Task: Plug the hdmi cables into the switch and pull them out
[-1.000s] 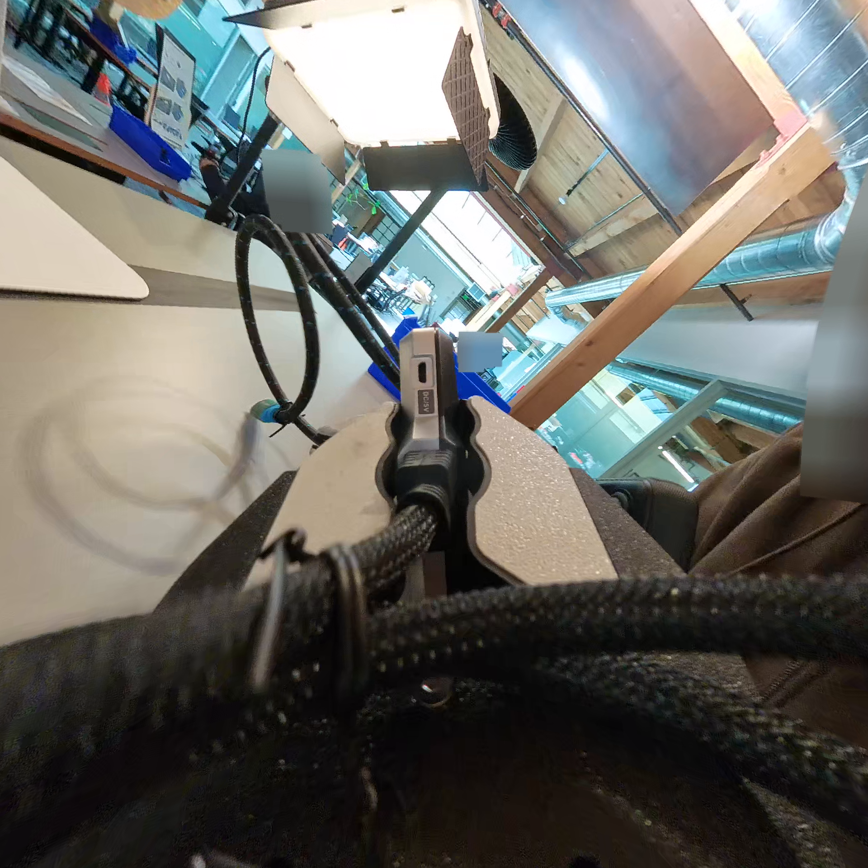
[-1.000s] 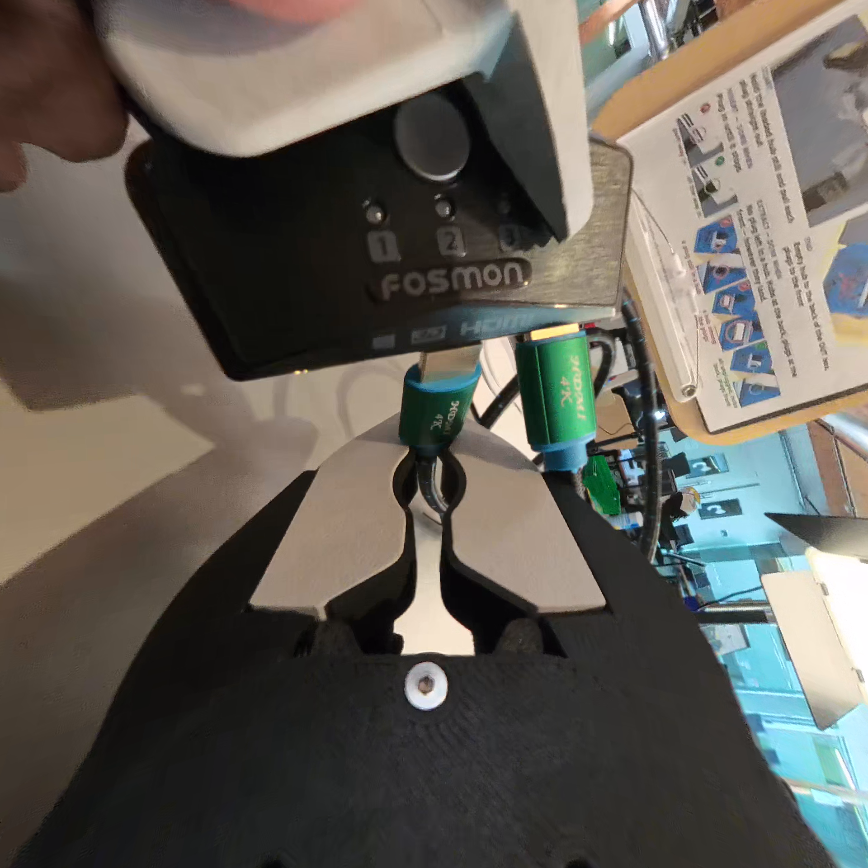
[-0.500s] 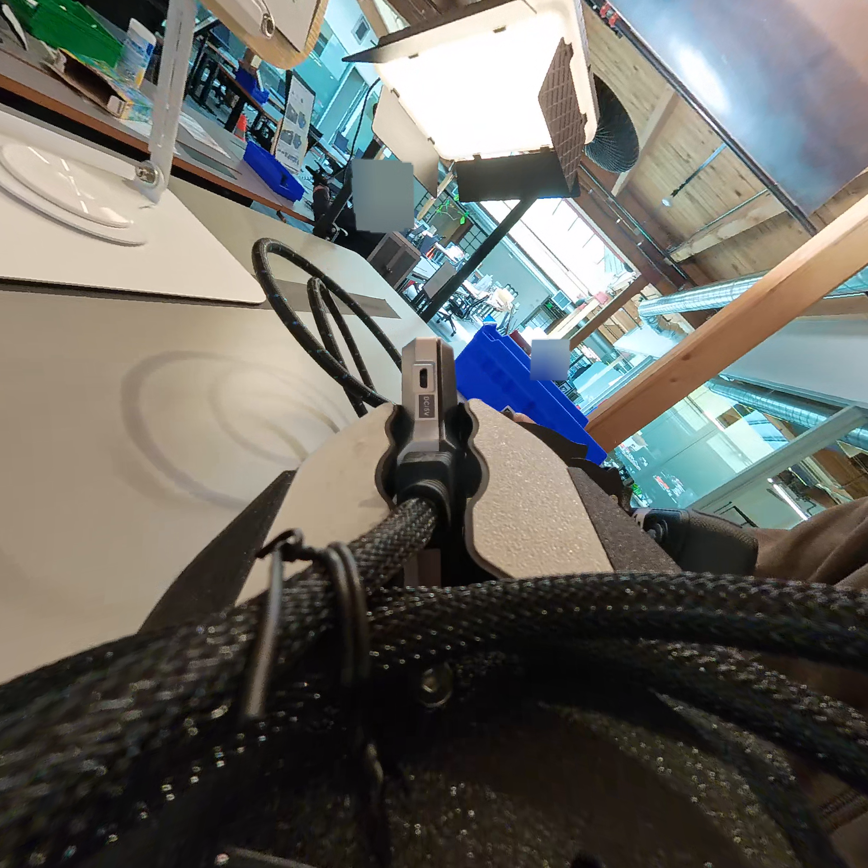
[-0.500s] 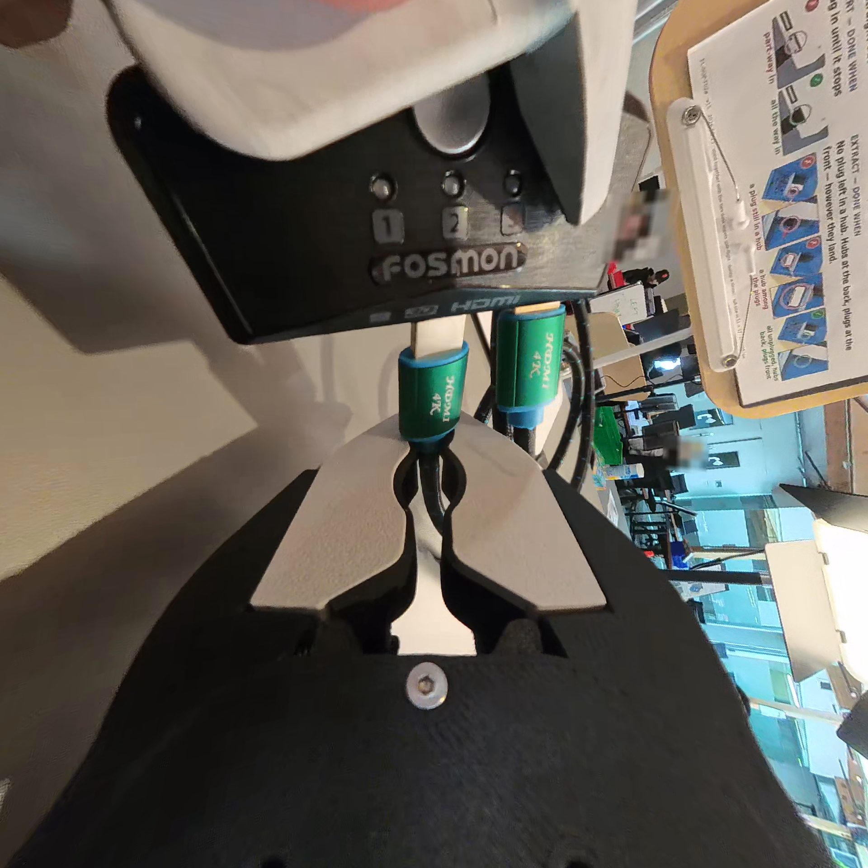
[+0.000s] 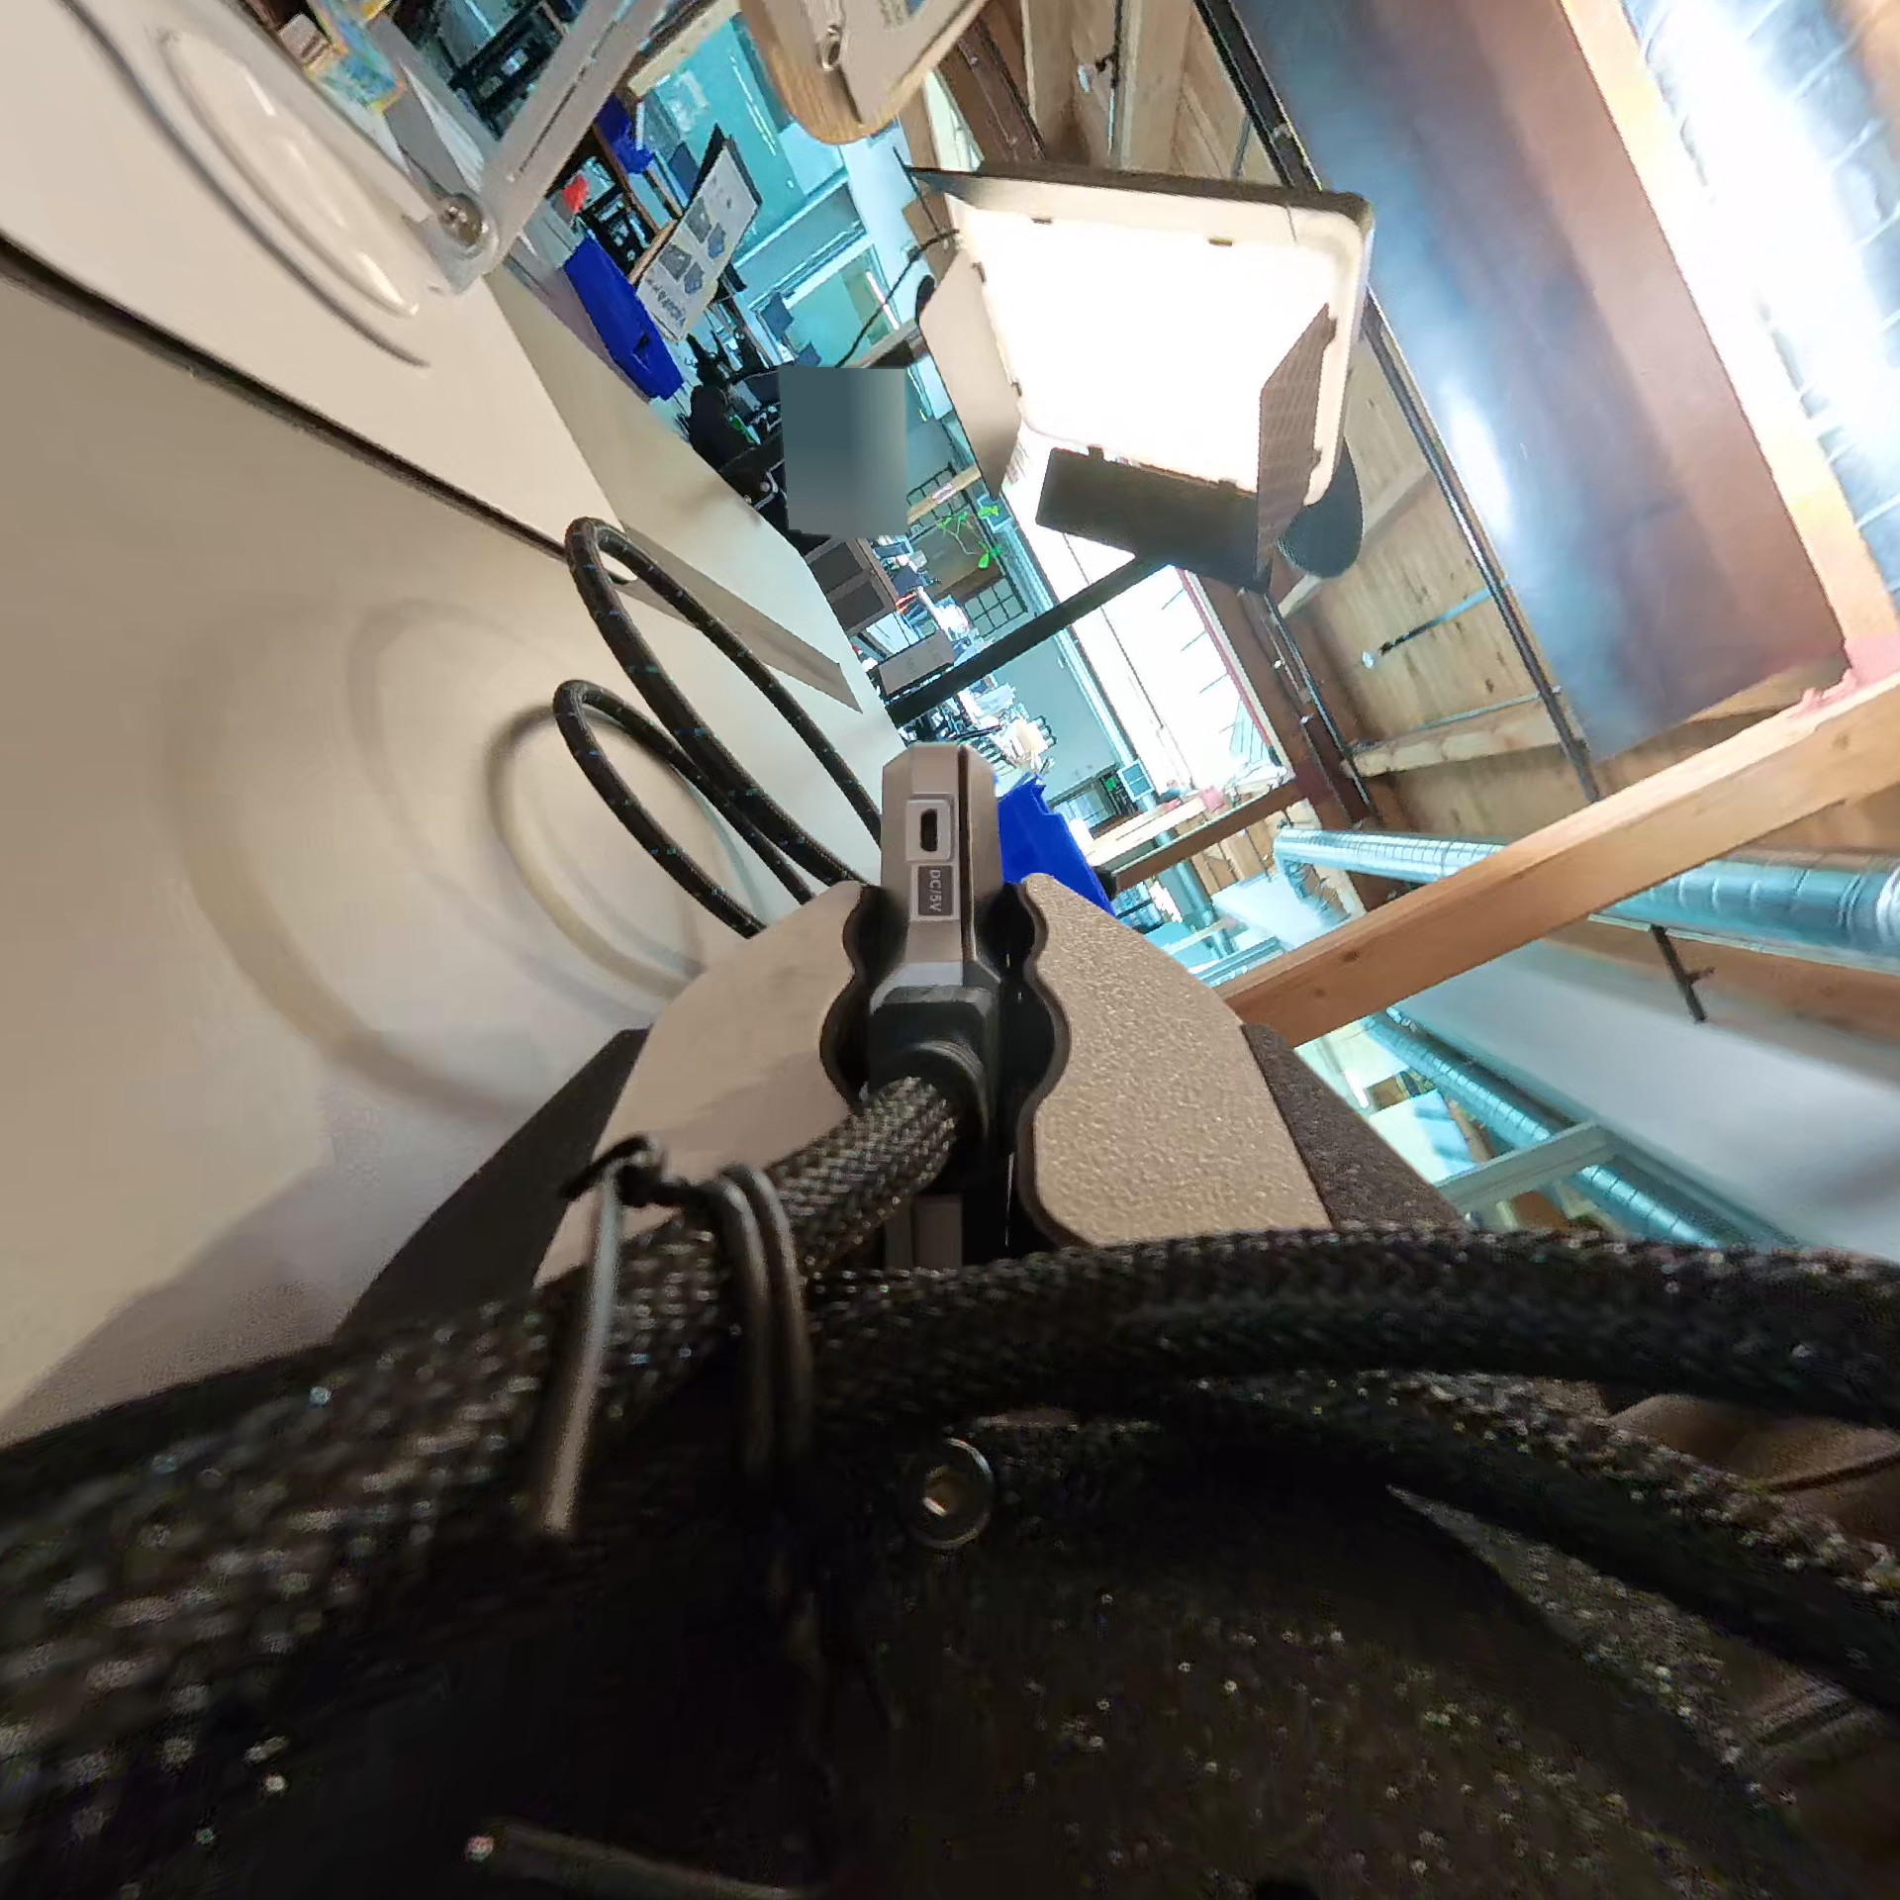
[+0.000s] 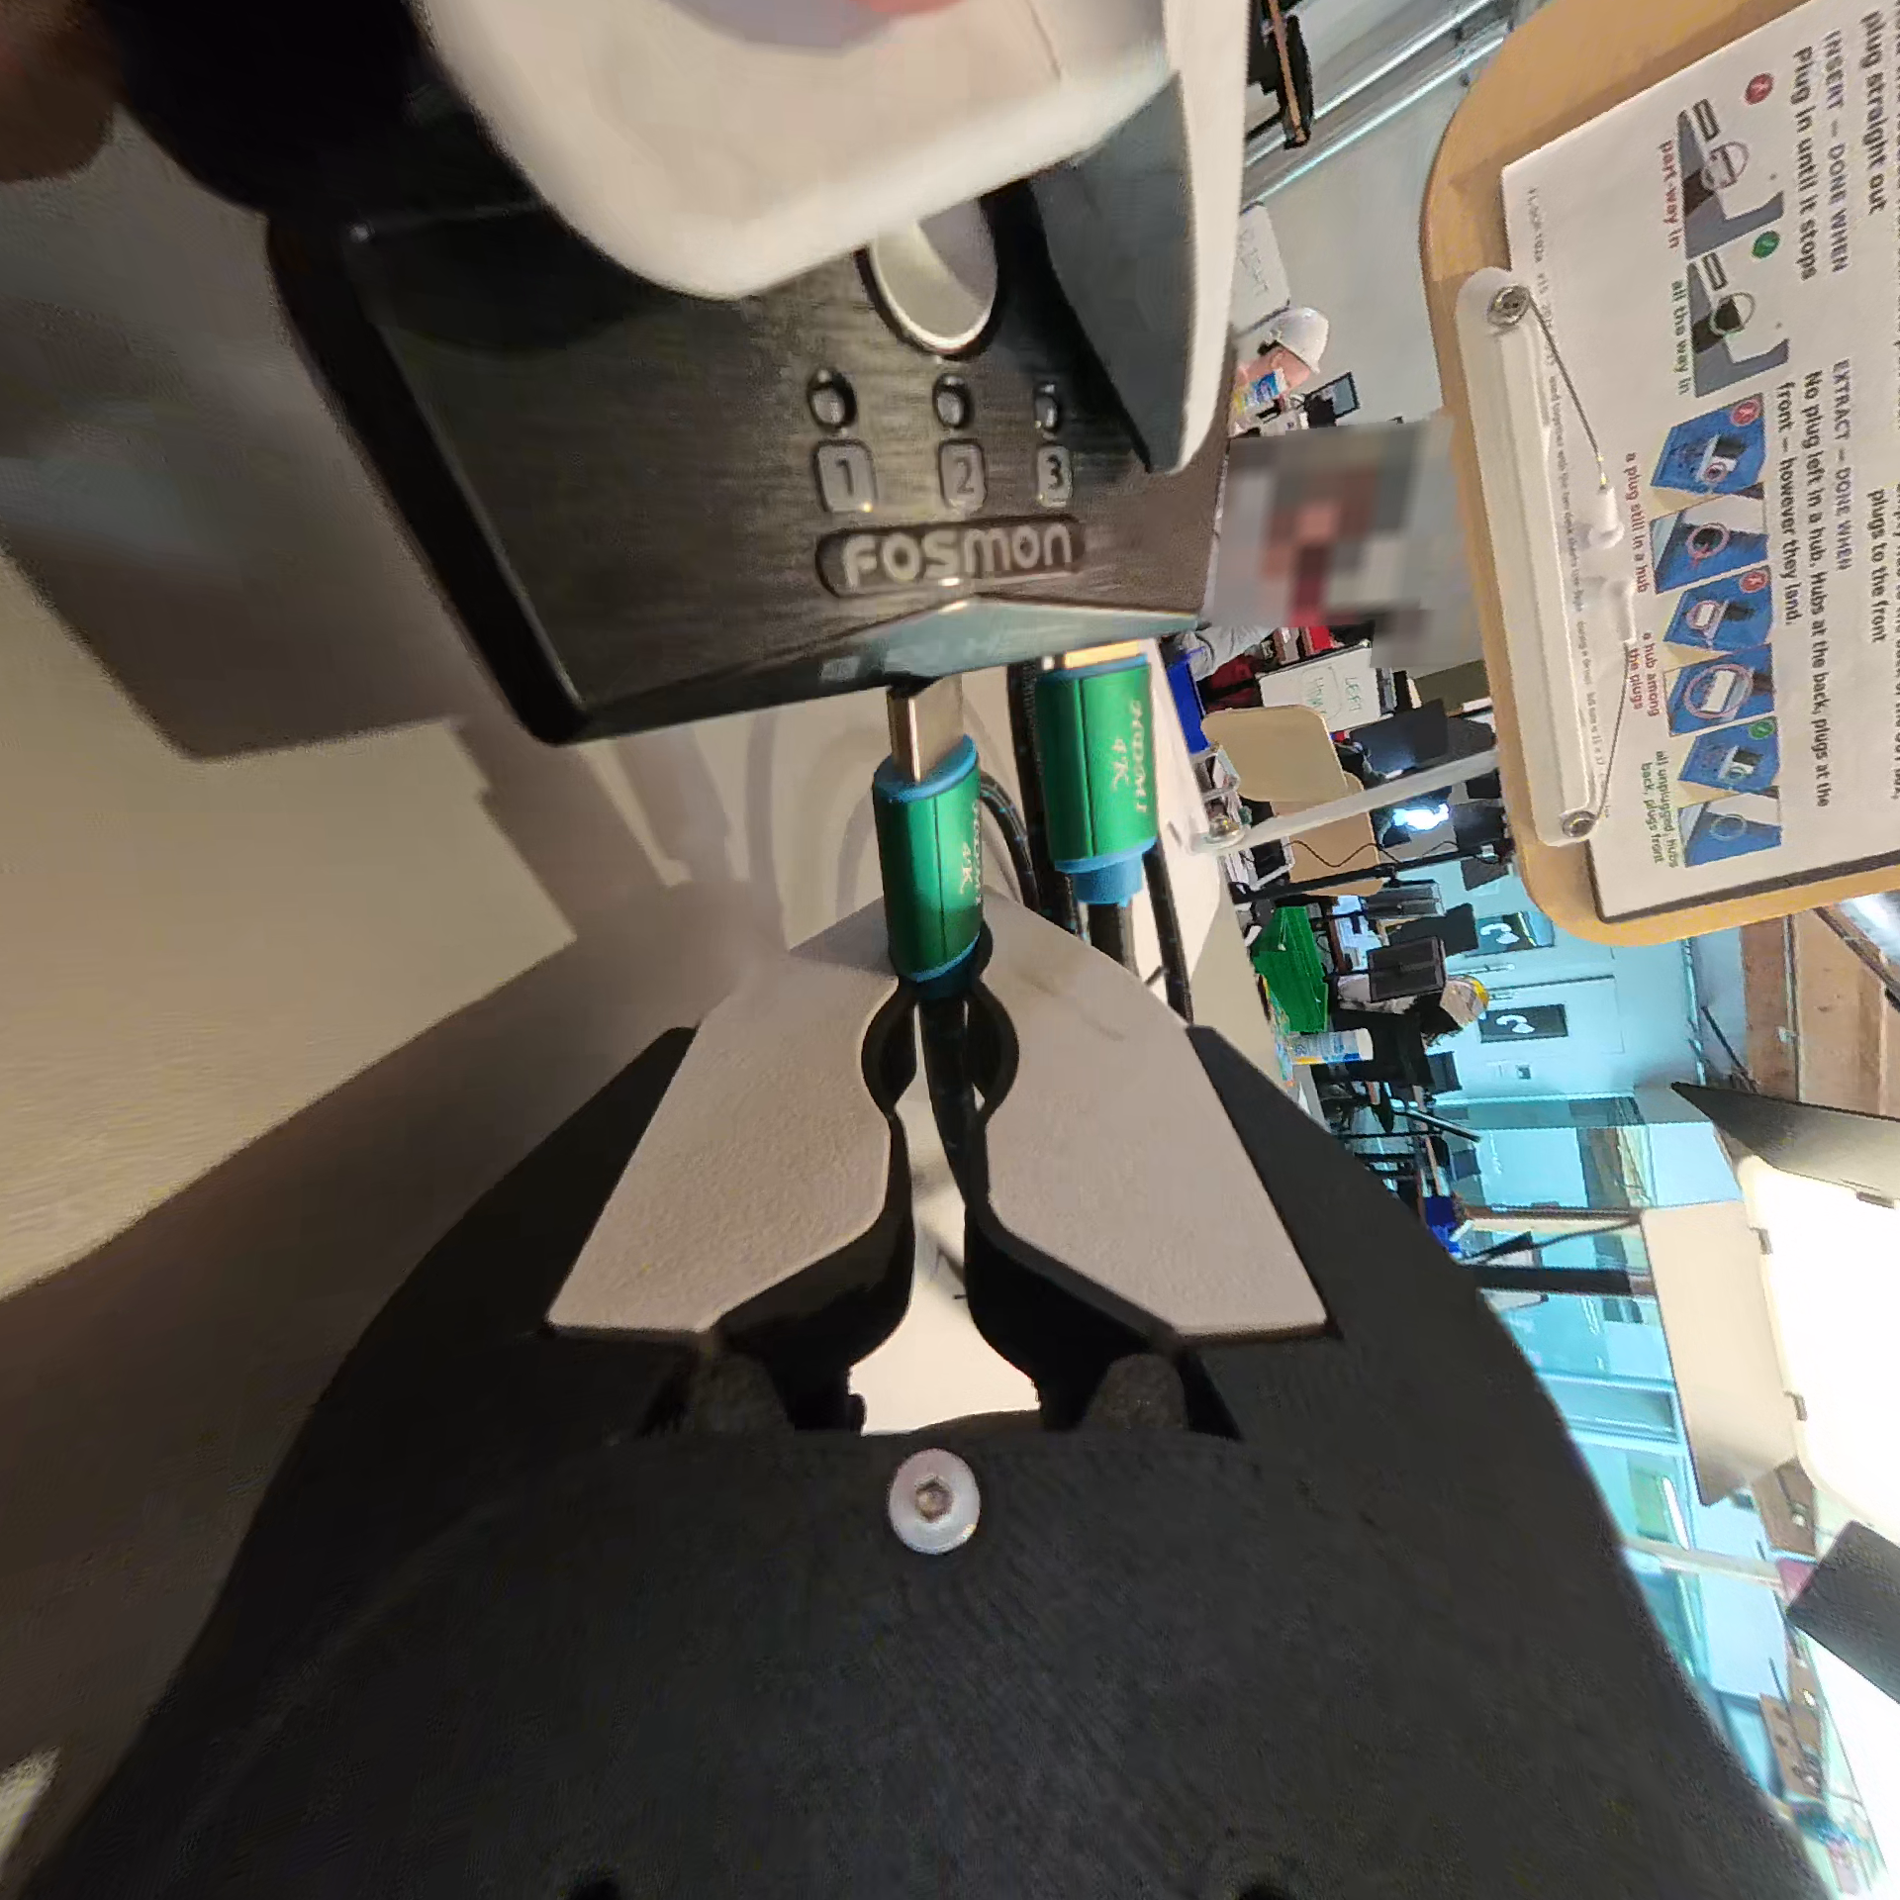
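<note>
Left tongs (image 5: 941, 925) clamped on edge of black switch box (image 5: 938, 853), small port facing camera; braided cable (image 5: 637, 740) looped on pale bench (image 5: 206, 823) left of tongs.

Right tongs (image 6: 941, 1013) pinch cable just behind green plug (image 6: 930, 864), metal tip at box (image 6: 781, 535) port; second green plug (image 6: 1095, 781) just right, seated. Box carries embossed brand, numbered lights.

Beyond: instruction sheet on clipboard (image 6: 1666, 494), lamp panel (image 5: 1141, 339), workshop room.

Your right tongs (image 6: 941, 987) have drawn the green plug (image 6: 930, 864) nearly out of the black switch box (image 6: 781, 494), tilting it toward 11 o'clock.

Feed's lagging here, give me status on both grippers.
Left gripper clamps black switch box. Right gripper shut on near green plug's cable, plug partly out. Second green plug seated.
</note>
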Available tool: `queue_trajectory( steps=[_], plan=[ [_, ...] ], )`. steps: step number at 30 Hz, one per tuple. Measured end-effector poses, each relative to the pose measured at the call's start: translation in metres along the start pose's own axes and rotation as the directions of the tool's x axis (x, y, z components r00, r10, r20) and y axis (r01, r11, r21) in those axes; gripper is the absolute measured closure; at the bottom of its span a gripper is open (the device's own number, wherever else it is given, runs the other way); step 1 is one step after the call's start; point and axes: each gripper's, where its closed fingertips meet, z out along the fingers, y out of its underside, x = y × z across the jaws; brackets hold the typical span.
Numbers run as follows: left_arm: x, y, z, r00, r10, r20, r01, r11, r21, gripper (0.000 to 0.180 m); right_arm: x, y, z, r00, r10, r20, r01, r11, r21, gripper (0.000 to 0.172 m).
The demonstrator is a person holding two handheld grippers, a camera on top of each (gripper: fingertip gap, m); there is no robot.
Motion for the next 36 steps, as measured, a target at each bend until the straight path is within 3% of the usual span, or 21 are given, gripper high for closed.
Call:
queue_trajectory(
  steps=[7,16,24,36],
  plan=[
    [-0.008,0.0,0.001,0.98,-0.201,-0.005,0.2,0.977,0.076,0.158,0.004,0.004,0.003,1.0,0.011,-0.019,-0.012,1.0,-0.028,0.168],
    [-0.007,0.0,-0.002,0.945,-0.328,-0.012,0.328,0.939,0.101,0.157,0.011,0.001,0.003,0.993,-0.078,-0.093,0.073,0.996,-0.057,0.169],
    [-0.017,-0.006,-0.011,0.953,-0.284,0.105,0.27,0.954,0.133,0.157,0.006,-0.004,0.001,0.978,-0.165,-0.126,0.152,0.982,-0.11,0.169],
    [-0.025,-0.007,-0.008,0.954,-0.286,0.093,0.267,0.948,0.172,0.157,0.003,0.005,0.004,0.989,-0.129,-0.068,0.122,0.987,-0.106,0.169]
  ],
)
